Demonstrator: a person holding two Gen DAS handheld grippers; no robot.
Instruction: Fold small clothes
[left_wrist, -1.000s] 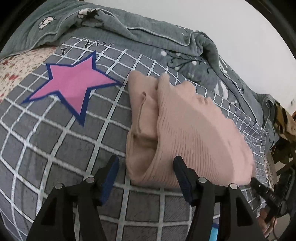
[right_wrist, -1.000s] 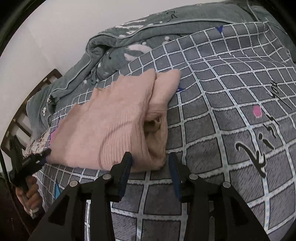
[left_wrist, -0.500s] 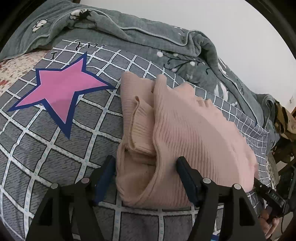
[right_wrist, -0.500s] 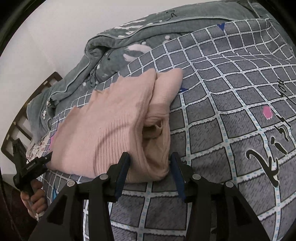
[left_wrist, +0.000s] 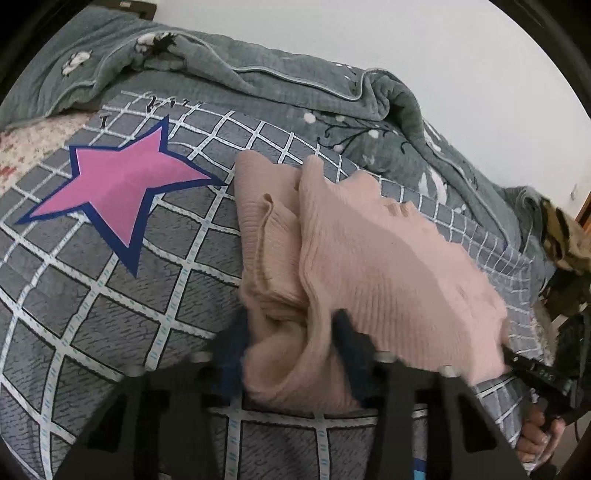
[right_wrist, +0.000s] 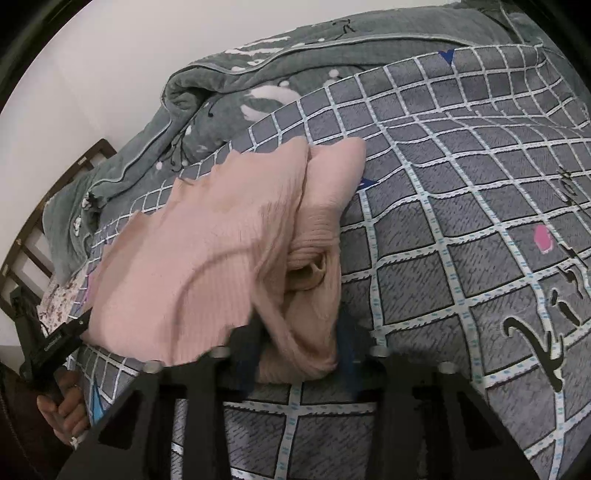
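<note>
A folded pink ribbed sweater (left_wrist: 388, 266) (right_wrist: 207, 258) lies on the grey checked bedspread (left_wrist: 110, 314) (right_wrist: 461, 221). In the left wrist view my left gripper (left_wrist: 290, 347) straddles the sweater's near left corner. Its jaws are closing, blurred, with the layered cloth bunched between the blue pads. In the right wrist view my right gripper (right_wrist: 299, 350) grips the near right corner the same way. Its jaws are closing too, and the folded edge is squeezed into a bulge. Each view shows the other gripper at the sweater's far corner, held by a hand (left_wrist: 535, 439) (right_wrist: 62, 406).
A rumpled grey-green quilt (left_wrist: 258, 85) (right_wrist: 229, 92) is heaped along the far side against the white wall. A pink star (left_wrist: 118, 188) is printed on the bedspread left of the sweater. A dark wooden bed frame (right_wrist: 29, 240) stands at the left.
Both pairs of jaws have narrowed onto the sweater's near corners, and the cloth between them has bunched up. Neither hand has shifted much.
</note>
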